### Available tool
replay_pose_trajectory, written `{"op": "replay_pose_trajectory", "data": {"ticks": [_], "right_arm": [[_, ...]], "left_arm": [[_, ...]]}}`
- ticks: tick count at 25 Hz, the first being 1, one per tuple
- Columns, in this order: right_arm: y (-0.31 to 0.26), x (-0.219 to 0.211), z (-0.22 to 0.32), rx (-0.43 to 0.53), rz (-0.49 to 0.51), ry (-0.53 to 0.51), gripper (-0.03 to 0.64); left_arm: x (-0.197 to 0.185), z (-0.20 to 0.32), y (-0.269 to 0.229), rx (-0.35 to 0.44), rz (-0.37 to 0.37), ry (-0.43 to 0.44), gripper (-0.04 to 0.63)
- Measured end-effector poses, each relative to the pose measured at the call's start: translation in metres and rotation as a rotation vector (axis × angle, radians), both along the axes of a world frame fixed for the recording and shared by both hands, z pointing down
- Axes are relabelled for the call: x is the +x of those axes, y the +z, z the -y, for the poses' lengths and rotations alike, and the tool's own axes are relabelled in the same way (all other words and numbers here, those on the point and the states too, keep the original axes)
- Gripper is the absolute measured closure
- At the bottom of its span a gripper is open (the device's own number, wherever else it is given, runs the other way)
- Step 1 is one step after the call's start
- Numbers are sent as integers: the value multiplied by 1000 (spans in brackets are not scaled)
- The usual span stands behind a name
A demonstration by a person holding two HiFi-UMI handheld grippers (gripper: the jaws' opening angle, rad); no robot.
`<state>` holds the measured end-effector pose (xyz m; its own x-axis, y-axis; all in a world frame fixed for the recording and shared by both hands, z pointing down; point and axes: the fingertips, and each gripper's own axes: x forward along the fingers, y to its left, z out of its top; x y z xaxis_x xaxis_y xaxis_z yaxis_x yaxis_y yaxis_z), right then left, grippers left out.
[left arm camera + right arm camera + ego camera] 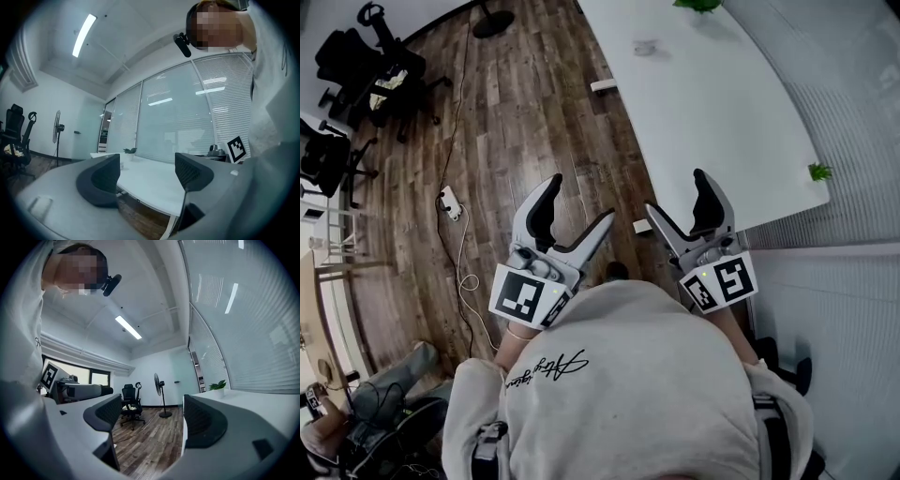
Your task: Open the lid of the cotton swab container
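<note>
In the head view my left gripper (579,202) and right gripper (677,195) are held up close to the person's chest, over the wooden floor short of the white table (712,112). Both are open with nothing between their jaws. A small pale round object (645,46) sits far off on the table; I cannot tell whether it is the cotton swab container. The left gripper view has my open left gripper (147,173) aimed level across the table top (150,185). In the right gripper view my open right gripper (154,420) looks over the floor, with the table edge (243,397) at the right.
Office chairs (366,66) stand at the far left. A power strip with a cable (450,202) lies on the floor. Small plants (818,172) sit at the table's edges. A standing fan (159,383) stands by the far wall. Another person (356,412) sits at lower left.
</note>
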<state>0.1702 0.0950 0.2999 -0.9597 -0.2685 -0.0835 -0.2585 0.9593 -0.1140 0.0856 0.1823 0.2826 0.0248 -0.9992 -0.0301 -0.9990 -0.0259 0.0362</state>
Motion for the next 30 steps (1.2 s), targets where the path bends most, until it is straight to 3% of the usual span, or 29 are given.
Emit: {"op": "replay_pose_trajectory", "data": {"ticks": [12,30], "right_arm": [[1,-16,13,-15,-7,5,215],[-3,-33,33,-27,31,-6,221]], "left_arm": [[-14,25,0,-8,3,45,244],[-33,44,6,-20,18,38,245]]}}
